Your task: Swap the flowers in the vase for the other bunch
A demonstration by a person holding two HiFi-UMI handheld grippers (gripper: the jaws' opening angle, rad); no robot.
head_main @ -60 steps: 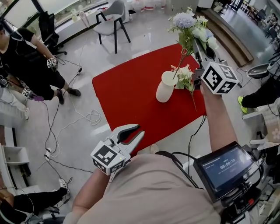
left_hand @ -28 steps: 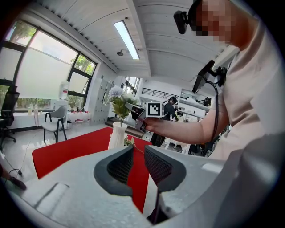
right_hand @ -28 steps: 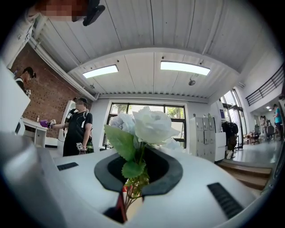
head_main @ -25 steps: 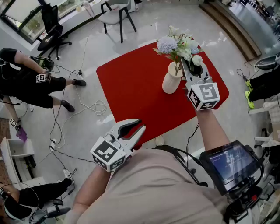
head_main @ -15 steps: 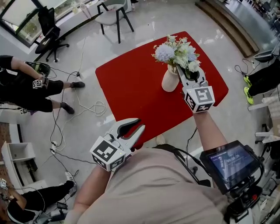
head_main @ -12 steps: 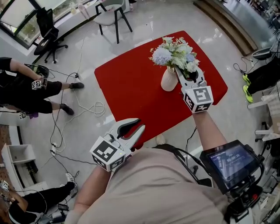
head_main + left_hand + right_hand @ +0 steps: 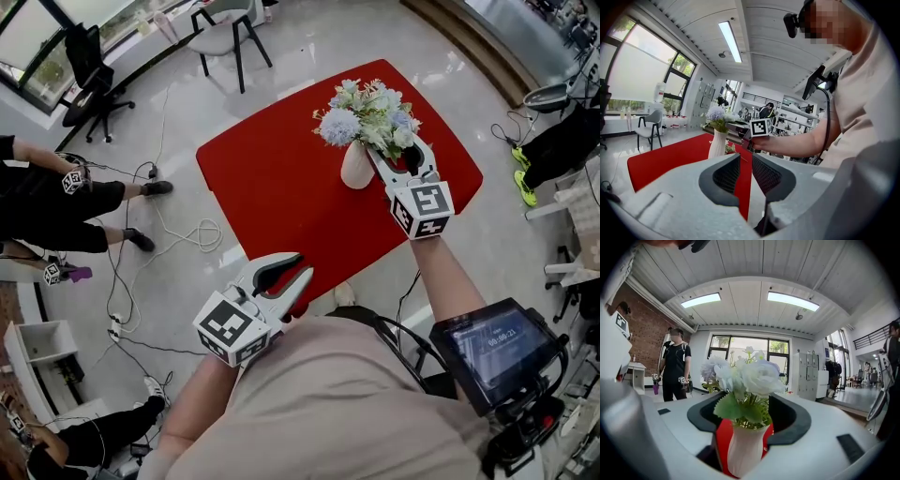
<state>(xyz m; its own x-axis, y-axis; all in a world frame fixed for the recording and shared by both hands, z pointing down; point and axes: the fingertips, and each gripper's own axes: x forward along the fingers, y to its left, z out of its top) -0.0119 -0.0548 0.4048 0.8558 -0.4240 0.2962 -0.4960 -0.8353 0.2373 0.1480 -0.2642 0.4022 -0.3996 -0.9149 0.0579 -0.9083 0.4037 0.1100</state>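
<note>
Bright open room, glossy pale floor (image 7: 309, 47), tall windows (image 7: 724, 343) on the far wall. Red table (image 7: 272, 187) at centre, set cornerwise. White vase (image 7: 355, 169) upright on the table's far right part, holding a bunch of flowers (image 7: 364, 108): pale blue pompom head, white and lilac blooms, green leaves. Right gripper (image 7: 398, 150) level, just near of the vase and to its right, marker cube (image 7: 422, 210) at its rear. Jaws apart, having just been opening; vase neck and leaves showing between them in the right gripper view, pads pressing on nothing. Left gripper (image 7: 301, 266) held close to the torso, off the table's near edge, well apart from the vase; jaws a narrow gap apart, nothing between. Grey chair (image 7: 220, 33) on the floor beyond the table's far left corner; black office chair (image 7: 82, 61) further left. Person in black (image 7: 42, 202) at far left, loose white cables (image 7: 183, 234) on the floor between that person and the table. Small lit screen (image 7: 489, 352) at near right.
</note>
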